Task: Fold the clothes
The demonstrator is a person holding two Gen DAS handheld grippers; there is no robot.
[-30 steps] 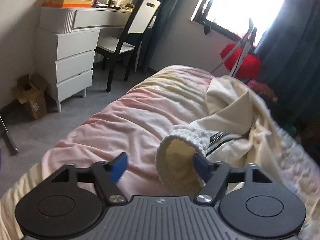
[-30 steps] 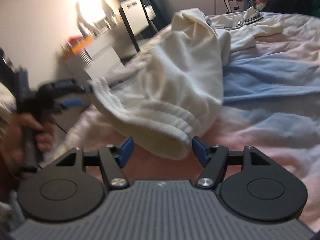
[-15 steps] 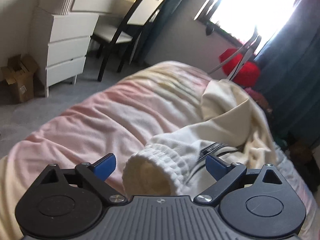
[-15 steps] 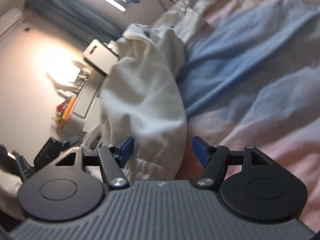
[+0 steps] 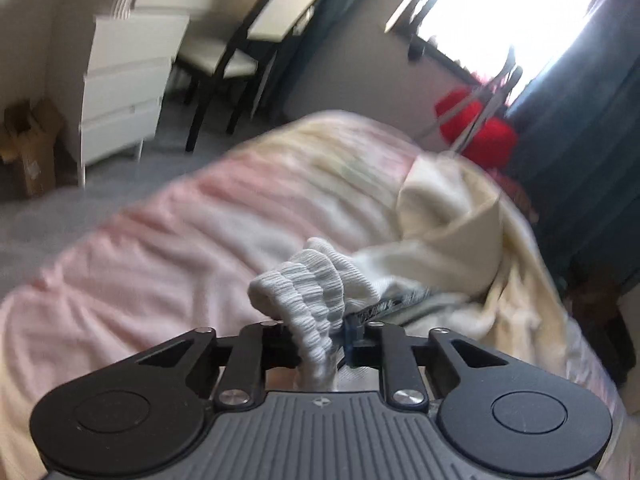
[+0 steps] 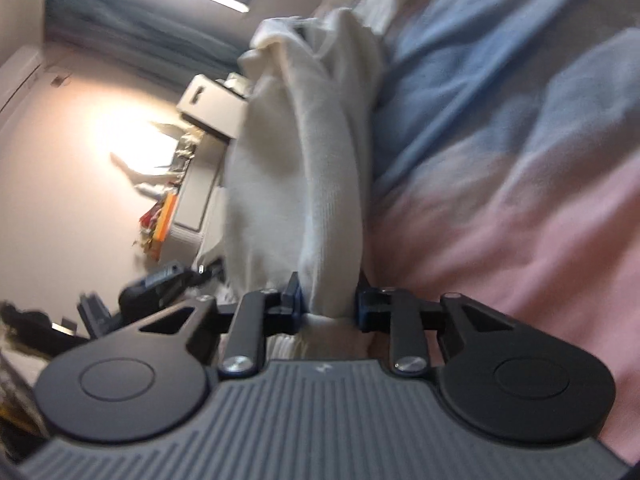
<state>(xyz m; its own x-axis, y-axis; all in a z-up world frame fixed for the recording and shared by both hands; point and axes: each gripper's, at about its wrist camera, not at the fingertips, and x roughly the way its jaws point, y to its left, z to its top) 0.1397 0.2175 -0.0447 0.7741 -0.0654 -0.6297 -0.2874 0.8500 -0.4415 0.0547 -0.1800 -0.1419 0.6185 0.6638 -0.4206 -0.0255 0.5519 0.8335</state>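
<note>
A cream-white sweater lies bunched on a bed with a pink, yellow and blue blanket [image 5: 168, 264]. My left gripper [image 5: 320, 340] is shut on the sweater's ribbed cuff [image 5: 308, 292], which bulges up between the blue pads. The rest of the sweater [image 5: 452, 240] trails away to the right. In the right wrist view, tilted sideways, my right gripper [image 6: 328, 304] is shut on another ribbed edge of the sweater [image 6: 304, 168], whose cloth stretches away above the blanket [image 6: 520, 200]. The left gripper [image 6: 156, 284] shows at the left.
Left of the bed stand a white chest of drawers [image 5: 128, 80], a chair [image 5: 248, 48] and a cardboard box [image 5: 28, 148] on grey carpet. A bright window [image 5: 508, 8], dark curtains [image 5: 592, 152] and a red object [image 5: 476, 132] lie beyond the bed's far end.
Both grippers were open around the sweater's ribbed edges and have now shut on them. The right wrist view has rolled sideways.
</note>
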